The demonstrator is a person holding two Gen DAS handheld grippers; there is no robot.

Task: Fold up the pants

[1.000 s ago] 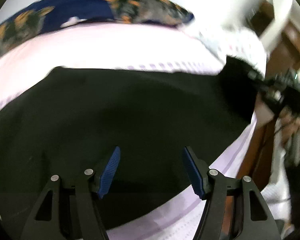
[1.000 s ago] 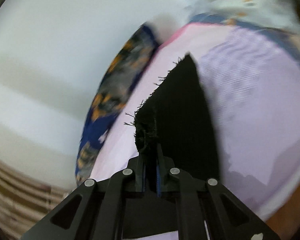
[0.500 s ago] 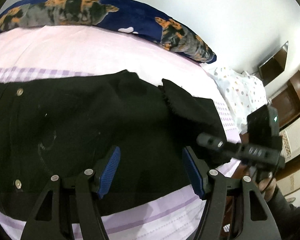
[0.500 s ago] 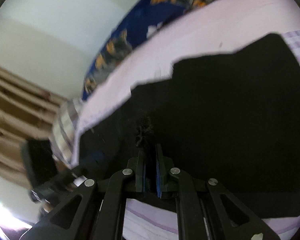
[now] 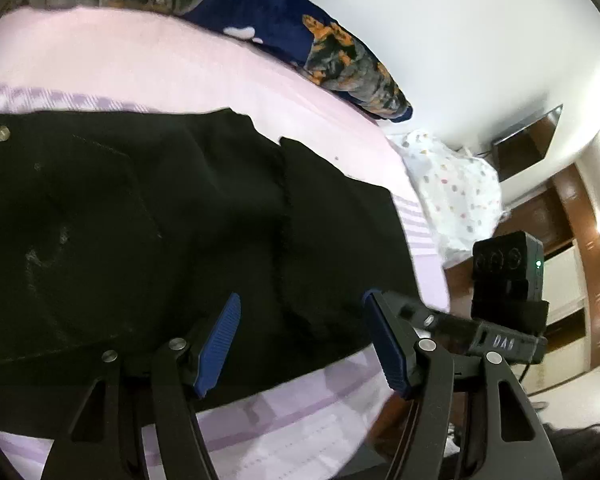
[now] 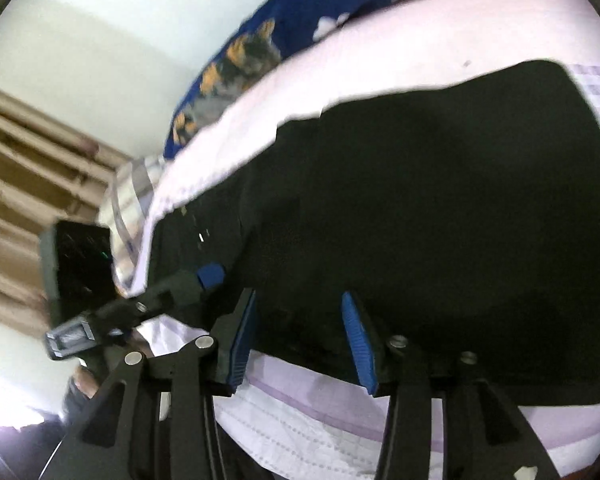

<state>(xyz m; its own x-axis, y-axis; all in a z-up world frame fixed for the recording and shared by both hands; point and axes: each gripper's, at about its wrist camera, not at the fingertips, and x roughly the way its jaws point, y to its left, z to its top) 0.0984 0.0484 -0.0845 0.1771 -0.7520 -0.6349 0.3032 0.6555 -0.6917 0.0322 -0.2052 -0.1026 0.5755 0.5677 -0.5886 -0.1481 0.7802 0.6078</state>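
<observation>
Black pants (image 5: pixel 148 232) lie flat on the pale pink bed sheet (image 5: pixel 140 64), folded over, with the leg ends lying on top at the right. They also fill the right wrist view (image 6: pixel 440 208). My left gripper (image 5: pixel 300 344) is open and empty, just above the pants' near edge. My right gripper (image 6: pixel 298 340) is open and empty over the pants' near edge. The right gripper also shows in the left wrist view (image 5: pixel 480 332), and the left gripper shows in the right wrist view (image 6: pixel 148 300).
A navy pillow with an orange pattern (image 5: pixel 284 28) lies along the far side of the bed by the wall. A white dotted cloth (image 5: pixel 452 192) lies at the bed's right end. Wooden furniture (image 5: pixel 580 240) stands at the right. Curtains (image 6: pixel 28 184) hang at the left.
My right gripper carried the pant leg end over onto the pants, then opened and let go. The left gripper stayed open near the front edge.
</observation>
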